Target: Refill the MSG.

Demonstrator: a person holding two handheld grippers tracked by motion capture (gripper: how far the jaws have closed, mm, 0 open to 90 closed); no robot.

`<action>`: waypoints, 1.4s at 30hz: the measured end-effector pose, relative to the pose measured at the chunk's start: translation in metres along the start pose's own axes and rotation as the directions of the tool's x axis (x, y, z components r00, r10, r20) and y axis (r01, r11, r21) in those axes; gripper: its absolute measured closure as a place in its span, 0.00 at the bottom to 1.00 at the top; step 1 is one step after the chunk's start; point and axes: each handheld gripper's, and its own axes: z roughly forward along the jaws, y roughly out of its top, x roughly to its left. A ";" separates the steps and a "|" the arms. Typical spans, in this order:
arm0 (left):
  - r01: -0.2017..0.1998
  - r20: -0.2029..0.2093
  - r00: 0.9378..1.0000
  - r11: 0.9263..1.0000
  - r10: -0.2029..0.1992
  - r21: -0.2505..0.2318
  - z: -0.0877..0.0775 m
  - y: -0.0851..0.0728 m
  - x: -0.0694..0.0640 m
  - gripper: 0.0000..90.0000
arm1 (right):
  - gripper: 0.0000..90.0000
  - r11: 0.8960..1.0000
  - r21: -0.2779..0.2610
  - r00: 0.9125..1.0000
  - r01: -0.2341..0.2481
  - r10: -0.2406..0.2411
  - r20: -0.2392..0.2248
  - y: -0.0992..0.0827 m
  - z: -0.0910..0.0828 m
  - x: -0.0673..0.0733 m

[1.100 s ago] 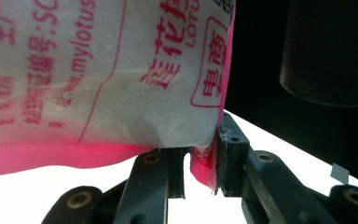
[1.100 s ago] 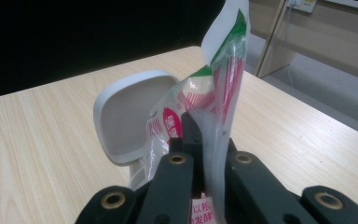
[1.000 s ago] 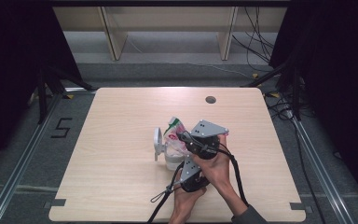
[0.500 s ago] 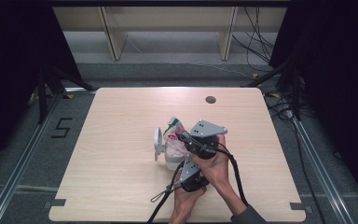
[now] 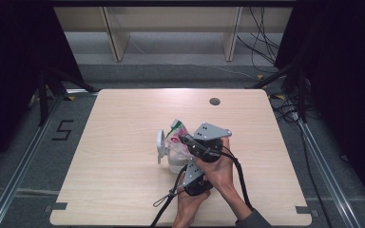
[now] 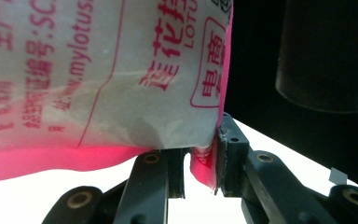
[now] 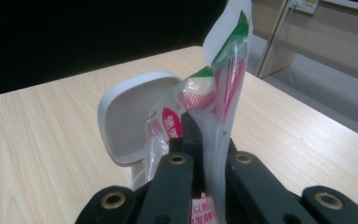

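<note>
Bag (image 5: pixel 177 137) sits mid-table (image 5: pixel 114 142), pinched from two sides: right gripper (image 5: pixel 186 139) clamps its upper edge from the bag's right, left gripper (image 5: pixel 186 167) grips its lower edge from the near side, just below the right one. Container (image 5: pixel 173 159) stands under the bag, ahead of the left gripper; its lid (image 5: pixel 160 146) stands up on the far-left side of the bag (beyond the right gripper's jaws). Table hole (image 5: pixel 214 101) lies well behind both grippers.
</note>
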 end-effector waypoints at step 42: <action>0.014 0.017 1.000 1.000 -0.014 -0.021 0.001 0.000 -0.001 0.84 | 1.00 1.000 -0.006 1.000 -0.002 0.002 0.004 -0.001 0.001 0.000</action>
